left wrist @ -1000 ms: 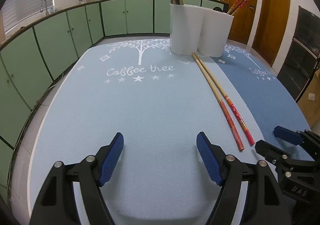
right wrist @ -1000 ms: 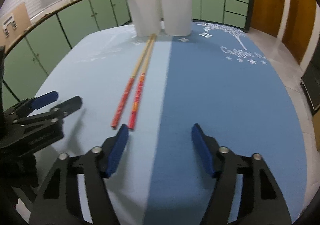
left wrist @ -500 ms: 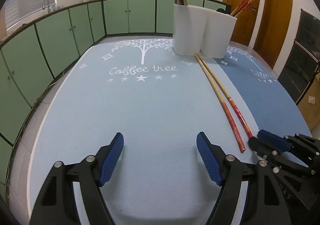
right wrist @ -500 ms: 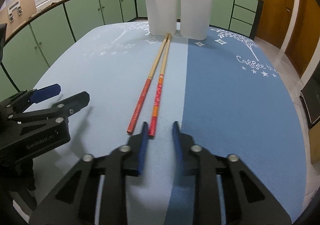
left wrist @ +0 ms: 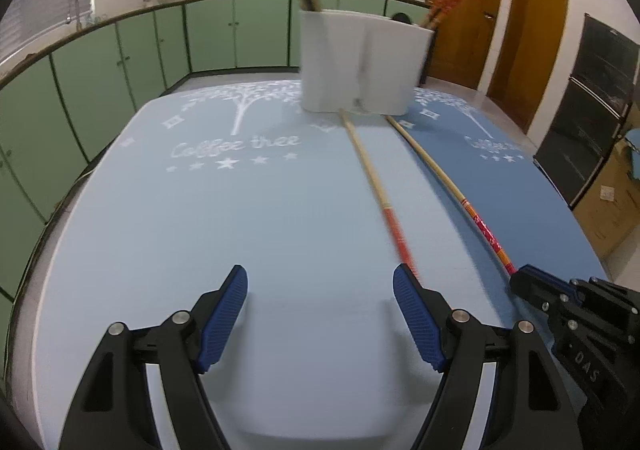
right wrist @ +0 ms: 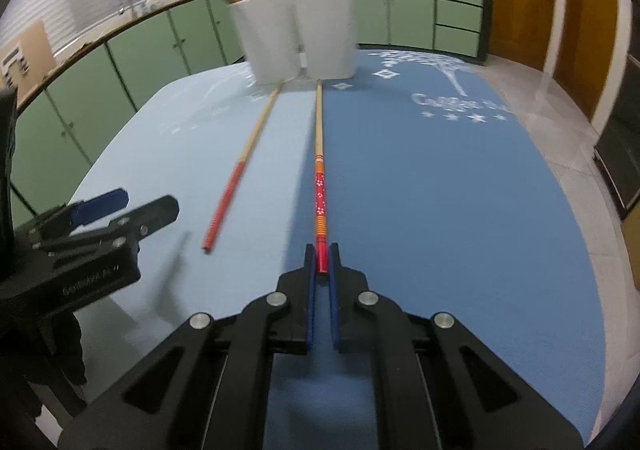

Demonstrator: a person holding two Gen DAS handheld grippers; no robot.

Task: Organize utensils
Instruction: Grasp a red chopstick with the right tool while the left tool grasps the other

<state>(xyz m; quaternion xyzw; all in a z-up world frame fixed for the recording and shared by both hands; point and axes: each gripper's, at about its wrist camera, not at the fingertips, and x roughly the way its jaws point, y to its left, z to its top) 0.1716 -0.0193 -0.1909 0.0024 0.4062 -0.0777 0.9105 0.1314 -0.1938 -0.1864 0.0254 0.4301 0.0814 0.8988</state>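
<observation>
Two long chopsticks with red patterned ends lie on blue table mats. My right gripper (right wrist: 321, 260) is shut on the red end of the right chopstick (right wrist: 319, 186), which runs toward the white holder (right wrist: 296, 34). The other chopstick (right wrist: 244, 166) lies loose to its left. In the left wrist view my left gripper (left wrist: 320, 290) stands open over the light blue mat, holding nothing, with the loose chopstick (left wrist: 376, 190) just by its right finger. The held chopstick (left wrist: 460, 198) ends at the right gripper (left wrist: 532, 284). The white holder (left wrist: 360, 62) has several chopsticks standing in it.
A light blue mat (left wrist: 200, 230) and a darker blue mat (right wrist: 440, 190) cover the table. Green kitchen cabinets (left wrist: 120, 58) ring the room. Wooden doors (left wrist: 472, 10) and a dark oven (left wrist: 592, 102) stand at the right. The left gripper (right wrist: 100, 210) sits at the left in the right wrist view.
My right gripper closed from wide open onto the red end of the right chopstick. The two chopsticks, formerly side by side, now lie spread apart. The left gripper shifted slightly toward the chopsticks.
</observation>
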